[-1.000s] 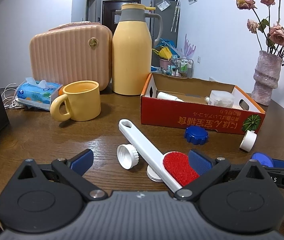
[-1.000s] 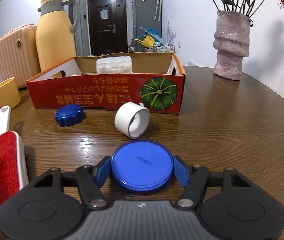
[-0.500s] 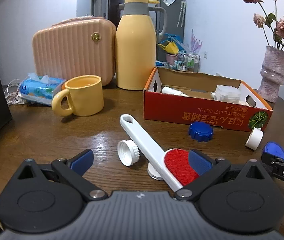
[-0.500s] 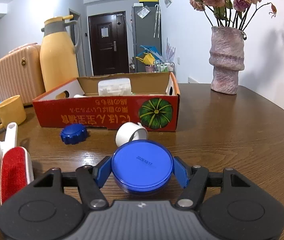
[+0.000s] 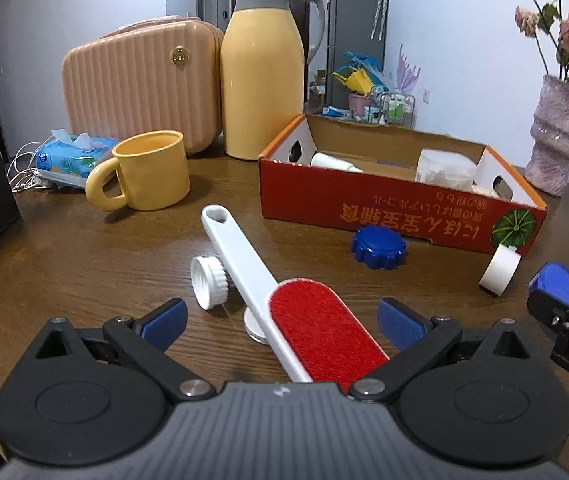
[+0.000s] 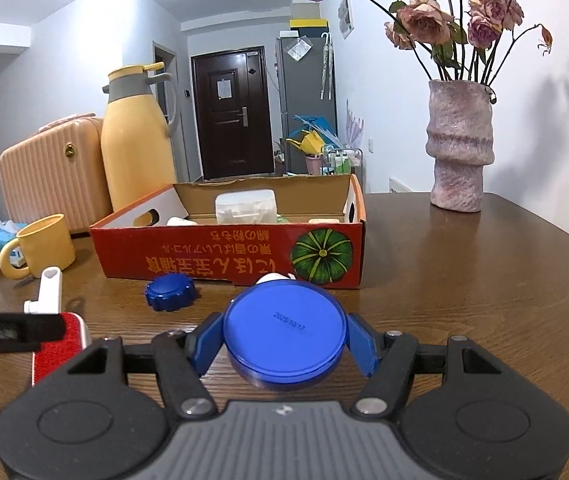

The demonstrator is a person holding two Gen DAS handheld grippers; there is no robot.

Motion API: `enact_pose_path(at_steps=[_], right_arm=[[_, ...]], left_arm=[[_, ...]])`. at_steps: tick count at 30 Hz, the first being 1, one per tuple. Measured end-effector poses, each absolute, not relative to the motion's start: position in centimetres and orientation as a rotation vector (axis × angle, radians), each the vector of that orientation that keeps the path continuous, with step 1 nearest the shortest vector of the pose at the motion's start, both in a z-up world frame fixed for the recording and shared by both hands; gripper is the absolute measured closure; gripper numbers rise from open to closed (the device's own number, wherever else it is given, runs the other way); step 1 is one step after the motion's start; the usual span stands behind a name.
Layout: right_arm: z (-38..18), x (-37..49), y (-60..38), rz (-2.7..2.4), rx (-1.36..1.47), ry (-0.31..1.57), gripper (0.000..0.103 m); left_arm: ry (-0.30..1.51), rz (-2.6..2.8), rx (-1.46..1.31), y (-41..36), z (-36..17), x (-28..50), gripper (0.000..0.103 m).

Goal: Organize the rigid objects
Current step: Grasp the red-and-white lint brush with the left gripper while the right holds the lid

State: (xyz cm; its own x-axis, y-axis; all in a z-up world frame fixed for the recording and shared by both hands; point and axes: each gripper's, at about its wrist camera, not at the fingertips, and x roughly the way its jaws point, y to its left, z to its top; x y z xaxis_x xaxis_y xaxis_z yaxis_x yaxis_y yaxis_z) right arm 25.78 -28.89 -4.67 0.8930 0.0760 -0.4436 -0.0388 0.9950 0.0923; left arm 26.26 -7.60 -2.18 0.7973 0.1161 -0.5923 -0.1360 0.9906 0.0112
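Observation:
My right gripper (image 6: 283, 342) is shut on a round blue lid (image 6: 283, 330) and holds it above the table, in front of the red cardboard box (image 6: 228, 252). The lid also shows at the right edge of the left wrist view (image 5: 560, 290). My left gripper (image 5: 282, 320) is open, its fingers on either side of the red head of a white lint brush (image 5: 284, 300) lying on the table. A white ribbed cap (image 5: 209, 283), a blue scalloped cap (image 5: 378, 247) and a white cylinder (image 5: 500, 270) lie nearby. The box (image 5: 400, 208) holds a few white items.
A yellow mug (image 5: 146, 176), a yellow thermos (image 5: 262, 68), a pink case (image 5: 140, 84) and a tissue pack (image 5: 70, 156) stand at the back left. A vase of dried roses (image 6: 458, 148) stands at the back right. A small round disc (image 5: 254, 330) lies under the brush.
My right gripper has lifted the blue lid off the table and carried it toward the box. My left gripper has edged forward around the brush head, still open.

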Motion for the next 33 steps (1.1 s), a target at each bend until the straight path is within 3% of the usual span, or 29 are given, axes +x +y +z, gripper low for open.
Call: enact_pose_path(at_steps=[30,33], right_arm=[[-5.1,26.0,-30.4,0.067,0.093,0.480,0.038],[-5.2,26.0,-30.4,0.066,0.092,0.484,0.038]], left_arm=[[0.757,0.381,-0.045,-11.5,-6.2,28.7,0.000],[0.756,0.376,-0.064,-11.2,-6.2,28.6,0.006]])
